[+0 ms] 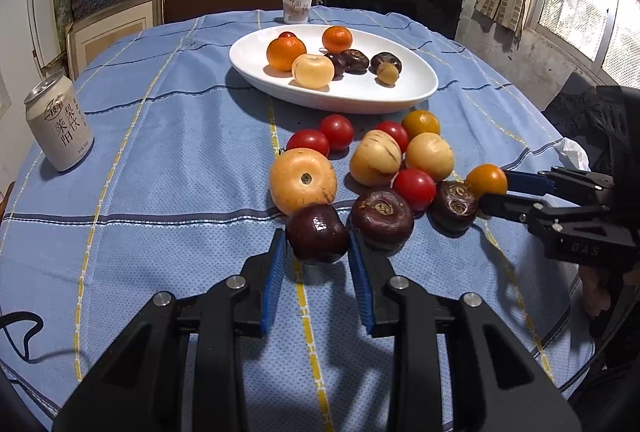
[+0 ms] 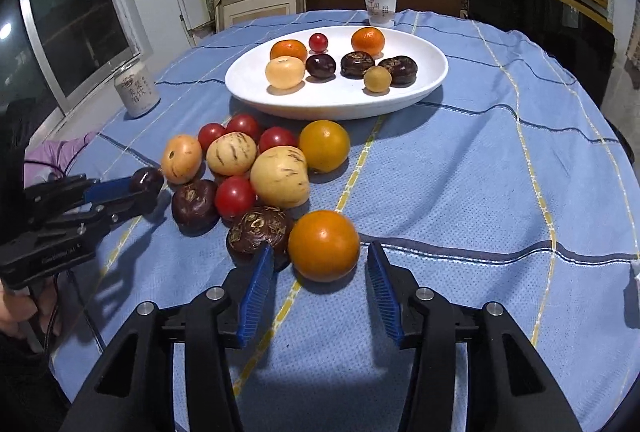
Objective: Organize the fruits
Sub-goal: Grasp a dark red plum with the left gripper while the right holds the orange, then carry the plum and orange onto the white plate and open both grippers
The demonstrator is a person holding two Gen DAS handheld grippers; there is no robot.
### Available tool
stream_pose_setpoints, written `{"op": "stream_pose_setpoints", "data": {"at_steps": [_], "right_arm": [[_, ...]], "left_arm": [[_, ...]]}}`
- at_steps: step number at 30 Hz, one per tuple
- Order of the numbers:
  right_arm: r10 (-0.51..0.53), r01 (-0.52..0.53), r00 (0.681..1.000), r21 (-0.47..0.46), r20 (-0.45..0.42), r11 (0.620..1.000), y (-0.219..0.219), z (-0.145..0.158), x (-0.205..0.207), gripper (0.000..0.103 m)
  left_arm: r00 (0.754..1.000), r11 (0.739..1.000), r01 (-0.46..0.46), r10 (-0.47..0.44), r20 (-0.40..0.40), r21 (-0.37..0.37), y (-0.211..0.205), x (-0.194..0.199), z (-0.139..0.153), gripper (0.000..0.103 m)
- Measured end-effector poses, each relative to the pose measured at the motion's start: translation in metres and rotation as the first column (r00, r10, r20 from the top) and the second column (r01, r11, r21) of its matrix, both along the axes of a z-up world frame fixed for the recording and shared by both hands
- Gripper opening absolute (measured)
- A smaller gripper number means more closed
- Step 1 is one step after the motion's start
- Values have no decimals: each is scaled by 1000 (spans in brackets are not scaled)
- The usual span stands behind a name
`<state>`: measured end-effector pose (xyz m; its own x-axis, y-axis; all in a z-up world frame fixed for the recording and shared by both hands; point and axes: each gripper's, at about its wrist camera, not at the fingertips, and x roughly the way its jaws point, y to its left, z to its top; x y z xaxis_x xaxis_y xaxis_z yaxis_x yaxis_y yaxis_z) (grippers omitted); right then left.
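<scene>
Eight fruits sit on the plate [image 2: 436, 72]; about a dozen wait beside it on the table [image 2: 460, 192]. The left hand-held gripper [image 1: 318, 252] clamps a dark plum [image 1: 316, 232]; the right hand-held gripper [image 2: 320, 268], jaws apart, flanks an orange [image 2: 323, 246]. Both fruits are round, axis indistinct.

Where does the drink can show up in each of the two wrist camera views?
Left wrist view: the drink can stands at the far left edge, on the blue tablecloth, left of the fruit pile.
Right wrist view: the drink can stands in the upper left, just left of the white plate.
Shared landmark: the paper cup beyond the plate's far rim, near the top centre of both views.
</scene>
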<state>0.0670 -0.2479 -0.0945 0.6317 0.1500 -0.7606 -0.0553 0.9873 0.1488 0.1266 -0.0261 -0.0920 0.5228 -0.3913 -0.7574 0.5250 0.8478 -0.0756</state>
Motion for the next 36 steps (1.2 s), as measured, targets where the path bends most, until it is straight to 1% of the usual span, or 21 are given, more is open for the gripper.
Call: {"op": "stream_pose_setpoints", "data": {"at_steps": [2,4,5,6,8,9,15,22,25,28,31,33,36], "right_arm": [[-19,19,1000,17,-3,1000,-4,-1,3,54],[-30,31,999,59,-18,998,-8,-4,7,54],[-24,26,999,77,-28,997,-8,-6,8,49],[-1,5,999,82,-39,997,-5,-7,8,37],[10,-9,1000,31,-29,999,4,-6,3,38],[15,-14,1000,27,-28,1000,6,-5,0,38],[9,-9,1000,27,13,1000,5,1,-17,37],[-7,6,999,26,32,1000,-2,7,-30,37],[-12,11,999,22,47,1000,-6,14,-34,37],[-14,14,996,1,87,1000,-12,30,-39,37],[-24,25,991,-7,128,1000,-21,47,-38,37],[-31,35,987,-20,159,999,-29,61,-33,37],[-35,40,979,-22,201,999,-40,81,-16,37]], "left_arm": [[1000,1000,2,-2,-1,-4,0,0,0,31],[1000,1000,3,-3,-1,-7,0,-1,0,31],[1000,1000,3,-3,-1,-9,1,-1,0,31],[1000,1000,3,-3,-2,-12,1,-1,1,31],[1000,1000,0,0,-2,-16,1,0,1,31],[1000,1000,0,0,-2,-17,2,0,1,31],[1000,1000,-6,6,5,-17,2,-1,2,31],[1000,1000,-13,13,14,-17,6,-3,5,31],[1000,1000,-13,13,14,-13,9,-6,7,31],[1000,1000,-6,7,28,-30,12,-9,19,31],[998,998,-3,7,59,-59,16,-8,40,31],[996,998,2,4,87,-61,14,-2,57,31],[995,997,13,-5,103,-75,5,16,78,30]]}}
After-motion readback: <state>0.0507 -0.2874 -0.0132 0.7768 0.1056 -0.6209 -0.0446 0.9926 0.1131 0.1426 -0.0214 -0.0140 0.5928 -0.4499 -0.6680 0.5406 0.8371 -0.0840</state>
